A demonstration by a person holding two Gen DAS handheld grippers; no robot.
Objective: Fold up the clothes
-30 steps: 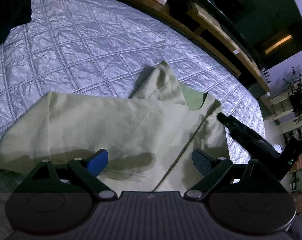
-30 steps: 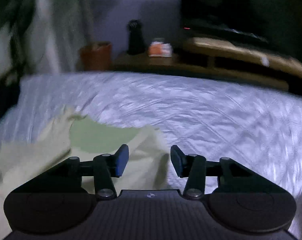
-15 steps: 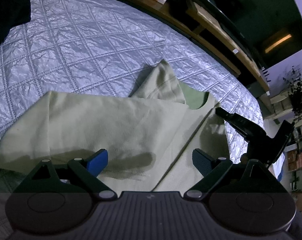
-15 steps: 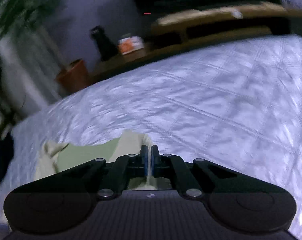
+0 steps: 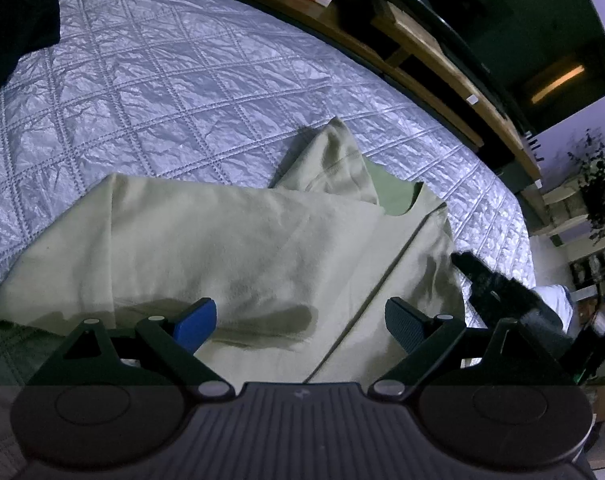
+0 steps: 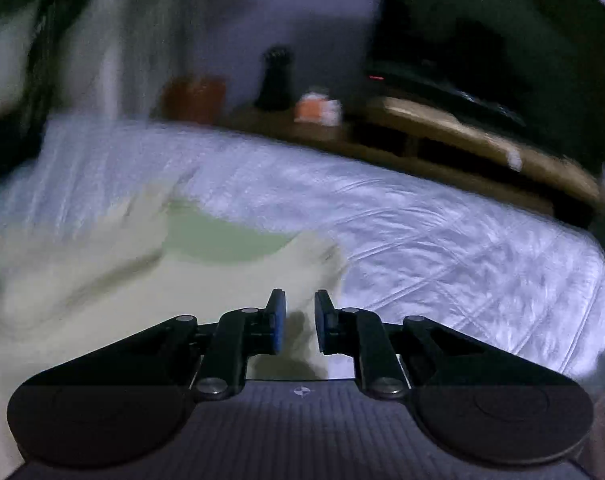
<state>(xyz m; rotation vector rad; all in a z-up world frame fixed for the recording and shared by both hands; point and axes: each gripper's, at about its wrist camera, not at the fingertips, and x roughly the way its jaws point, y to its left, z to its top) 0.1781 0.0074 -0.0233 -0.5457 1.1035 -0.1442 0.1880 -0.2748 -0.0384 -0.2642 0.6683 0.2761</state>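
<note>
Left hand-held gripper [image 5: 300, 318] gapes over the pale green shirt [image 5: 242, 248]. Right hand-held gripper [image 6: 299, 322] has just been opening, jaws slightly parted, empty. Suggest: regrip the shirt edge just ahead squarely before folding.

A pale yellow-green garment [image 5: 238, 248] lies flat on the quilted silver-grey bedspread [image 5: 174, 92], just ahead of the left claw [image 5: 300, 320]. It is partly folded: one side is laid over the body, leaving a straight edge running toward the neckline. A sleeve pokes up beyond it, beside the greener inside of the neck opening.
</note>
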